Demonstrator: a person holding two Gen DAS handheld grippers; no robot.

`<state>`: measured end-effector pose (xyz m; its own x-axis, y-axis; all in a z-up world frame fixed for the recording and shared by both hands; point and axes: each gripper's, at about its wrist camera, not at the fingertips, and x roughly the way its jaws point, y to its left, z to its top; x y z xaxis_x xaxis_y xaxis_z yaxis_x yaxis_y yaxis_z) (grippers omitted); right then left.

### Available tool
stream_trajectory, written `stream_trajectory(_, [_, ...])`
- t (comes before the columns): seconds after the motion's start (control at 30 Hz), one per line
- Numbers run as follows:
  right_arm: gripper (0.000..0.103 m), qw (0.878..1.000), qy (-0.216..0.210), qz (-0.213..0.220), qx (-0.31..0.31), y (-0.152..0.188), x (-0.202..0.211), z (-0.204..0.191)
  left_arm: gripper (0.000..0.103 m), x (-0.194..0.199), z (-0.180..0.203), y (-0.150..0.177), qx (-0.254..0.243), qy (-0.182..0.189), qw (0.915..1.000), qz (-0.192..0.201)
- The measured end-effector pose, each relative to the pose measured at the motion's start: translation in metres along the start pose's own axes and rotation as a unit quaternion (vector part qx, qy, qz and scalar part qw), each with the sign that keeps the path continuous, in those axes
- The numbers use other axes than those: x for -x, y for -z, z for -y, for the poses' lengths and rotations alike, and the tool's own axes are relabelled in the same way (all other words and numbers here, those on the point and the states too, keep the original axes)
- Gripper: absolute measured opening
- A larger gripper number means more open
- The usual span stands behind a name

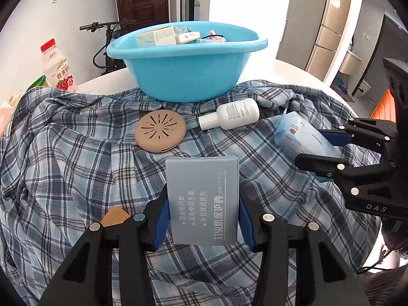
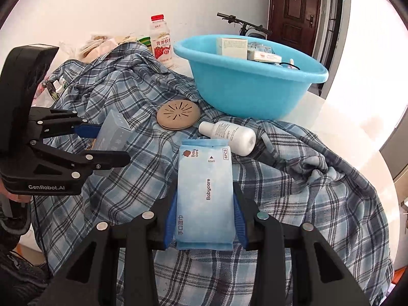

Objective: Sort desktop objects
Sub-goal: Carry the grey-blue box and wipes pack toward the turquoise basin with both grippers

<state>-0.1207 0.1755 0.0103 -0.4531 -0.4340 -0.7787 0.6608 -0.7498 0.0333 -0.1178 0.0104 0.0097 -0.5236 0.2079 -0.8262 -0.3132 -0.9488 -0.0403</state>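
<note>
On a plaid blue cloth point(image 1: 76, 153), the left gripper point(image 1: 204, 219) is clamped on a flat grey cardboard box point(image 1: 204, 199). Centre: a tan slotted rubber disc point(image 1: 160, 134) and white plastic bottle point(image 1: 229, 114) lie unsorted before a partly filled blue plastic basin point(image 1: 186, 76). The right gripper point(image 2: 205, 219) clamps a pale-blue wet-wipe packet point(image 2: 205, 193).
</note>
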Motion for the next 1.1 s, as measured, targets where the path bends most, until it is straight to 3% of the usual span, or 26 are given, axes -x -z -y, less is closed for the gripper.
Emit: stream_trajectory(1.1, [0.037, 0.999, 0.005, 0.03, 0.013, -0.017, 0.018, 0.003, 0.049, 0.013, -0.004, -0.014, 0.006, -0.014, 0.9998, 0.012])
